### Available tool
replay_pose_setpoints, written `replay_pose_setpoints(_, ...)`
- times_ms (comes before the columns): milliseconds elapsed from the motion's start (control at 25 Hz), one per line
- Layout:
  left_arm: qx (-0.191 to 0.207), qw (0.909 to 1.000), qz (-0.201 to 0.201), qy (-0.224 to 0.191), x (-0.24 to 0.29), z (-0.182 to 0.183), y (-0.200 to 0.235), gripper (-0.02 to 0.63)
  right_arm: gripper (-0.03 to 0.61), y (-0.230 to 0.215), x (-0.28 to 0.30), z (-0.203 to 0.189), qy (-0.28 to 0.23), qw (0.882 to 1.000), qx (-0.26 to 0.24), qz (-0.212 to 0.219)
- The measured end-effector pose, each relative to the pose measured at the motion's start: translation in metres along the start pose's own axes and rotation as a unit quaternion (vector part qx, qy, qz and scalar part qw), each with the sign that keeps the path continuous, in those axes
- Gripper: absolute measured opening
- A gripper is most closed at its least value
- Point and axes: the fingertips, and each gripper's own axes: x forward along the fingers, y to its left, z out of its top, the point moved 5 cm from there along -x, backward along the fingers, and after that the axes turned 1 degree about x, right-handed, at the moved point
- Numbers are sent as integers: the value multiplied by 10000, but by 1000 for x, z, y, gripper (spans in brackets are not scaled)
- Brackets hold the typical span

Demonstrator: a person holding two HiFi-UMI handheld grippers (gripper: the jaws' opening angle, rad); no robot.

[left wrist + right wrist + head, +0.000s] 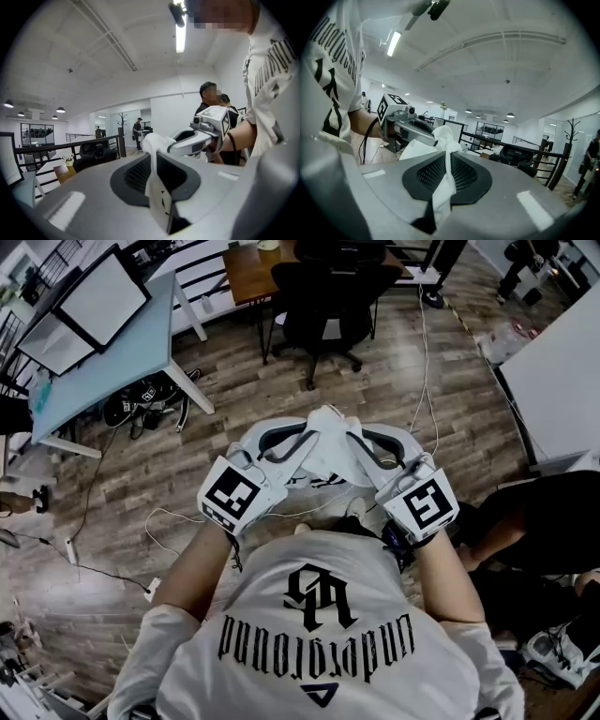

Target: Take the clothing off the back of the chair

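A white piece of clothing [323, 457] with black print hangs bunched between my two grippers, in front of my chest and above the wooden floor. My left gripper [311, 431] is shut on one edge of it, and the cloth [157, 197] runs pinched between the jaws. My right gripper [350, 433] is shut on the other edge, where a strip of the cloth [442, 185] is clamped. The two gripper tips nearly meet. A black office chair [323, 296] stands farther ahead, apart from the clothing.
A wooden desk [246, 270] stands behind the chair. A light blue table [127, 348] with a monitor [101, 296] is at the left, with shoes [141, 401] and cables beneath. A white table [553, 371] and a seated person in black [534, 521] are at the right.
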Motion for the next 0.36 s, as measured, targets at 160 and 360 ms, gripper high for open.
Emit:
replay_pose_setpoints(160, 23, 10000, 1, -17, -1, 2, 0, 86, 31, 0, -1, 2, -4, 10000, 22, -30)
replay_pose_setpoints(360, 79, 9999, 13, -85, 4, 6, -3, 87, 31, -4, -6, 3, -57, 9999, -19, -80)
